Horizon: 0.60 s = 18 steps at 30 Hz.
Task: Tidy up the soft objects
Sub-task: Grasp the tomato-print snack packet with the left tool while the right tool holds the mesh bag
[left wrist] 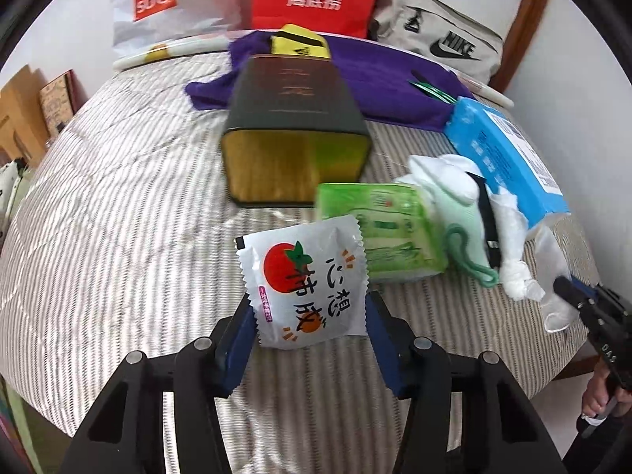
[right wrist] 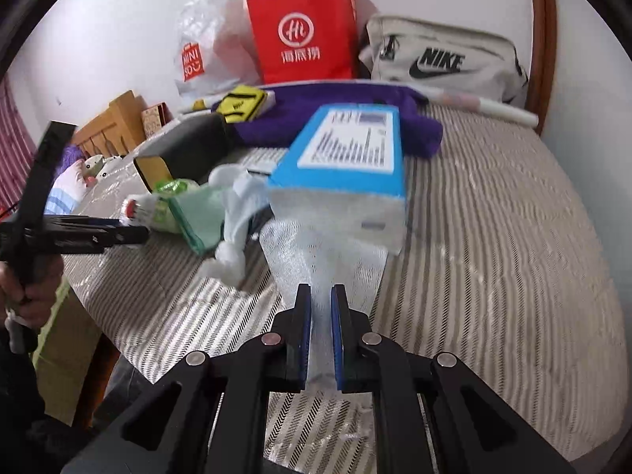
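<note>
Gripped between the left gripper (left wrist: 308,312) fingers, a white tomato-print sachet (left wrist: 304,284) is standing above the striped bedcover (left wrist: 118,197). Right gripper (right wrist: 320,296) is pinching narrowly on clear plastic wrapping (right wrist: 328,252) trailing from the blue pack (right wrist: 343,158) just beyond, green tissue pack (left wrist: 387,233) lying between both.

I am looking at my left black angular gripper (left wrist: 308,308), showing blue pads on its fingers (left wrist: 241,328) and round silver screws at the linkage joints. My right black gripper (right wrist: 320,296) is showing the same blue pads and silver screws. Bare skin of my hand (right wrist: 33,288) is showing around a black handle.
</note>
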Tool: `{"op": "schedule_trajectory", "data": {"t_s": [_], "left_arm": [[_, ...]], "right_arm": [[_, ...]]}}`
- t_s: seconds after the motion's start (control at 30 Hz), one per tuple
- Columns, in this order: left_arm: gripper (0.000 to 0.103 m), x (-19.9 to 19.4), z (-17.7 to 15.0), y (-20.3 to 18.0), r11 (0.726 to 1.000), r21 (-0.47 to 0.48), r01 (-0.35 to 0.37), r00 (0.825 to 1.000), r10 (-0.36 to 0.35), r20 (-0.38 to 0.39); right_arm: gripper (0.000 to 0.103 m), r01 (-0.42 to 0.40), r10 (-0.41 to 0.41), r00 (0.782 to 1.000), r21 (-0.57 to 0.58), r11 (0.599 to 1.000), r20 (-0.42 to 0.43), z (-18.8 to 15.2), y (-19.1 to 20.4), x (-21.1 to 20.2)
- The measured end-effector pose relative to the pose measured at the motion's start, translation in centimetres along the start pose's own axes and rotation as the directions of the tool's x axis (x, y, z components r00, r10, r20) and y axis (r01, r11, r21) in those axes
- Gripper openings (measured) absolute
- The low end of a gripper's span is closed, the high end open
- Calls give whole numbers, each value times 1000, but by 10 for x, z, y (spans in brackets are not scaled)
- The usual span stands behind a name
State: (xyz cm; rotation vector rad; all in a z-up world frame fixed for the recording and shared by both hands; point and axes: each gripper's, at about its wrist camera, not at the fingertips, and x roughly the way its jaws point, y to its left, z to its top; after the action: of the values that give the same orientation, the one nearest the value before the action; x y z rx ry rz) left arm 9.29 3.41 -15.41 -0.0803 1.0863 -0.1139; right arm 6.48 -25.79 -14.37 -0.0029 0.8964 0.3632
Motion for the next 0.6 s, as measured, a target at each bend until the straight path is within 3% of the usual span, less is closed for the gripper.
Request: {"op": "schedule_trajectory", "data": {"t_s": [0.13, 0.23, 0.43, 0.53, 0.6], "left_arm": [[52, 1, 0, 7, 1000, -14, 7, 1000, -7, 2], [59, 4, 3, 7, 1000, -4, 17, 1000, -17, 8], [64, 12, 9, -5, 999, 28, -22, 999, 21, 43], [57, 11, 8, -6, 998, 51, -22, 998, 19, 56], [50, 8, 6, -3, 999, 48, -10, 998, 7, 60]], "right_arm": [[11, 12, -12, 1000, 0, 1000, -18, -3, 1, 12], [15, 5, -5, 1000, 20, 1000, -24, -4, -1, 18], [25, 18, -18, 1000, 15, 1000, 2, -2, 7, 22], [24, 46, -46, 999, -4, 999, 12, -3, 12, 23], [17, 68, -68, 998, -9, 998, 14, -3, 12, 22]]}}
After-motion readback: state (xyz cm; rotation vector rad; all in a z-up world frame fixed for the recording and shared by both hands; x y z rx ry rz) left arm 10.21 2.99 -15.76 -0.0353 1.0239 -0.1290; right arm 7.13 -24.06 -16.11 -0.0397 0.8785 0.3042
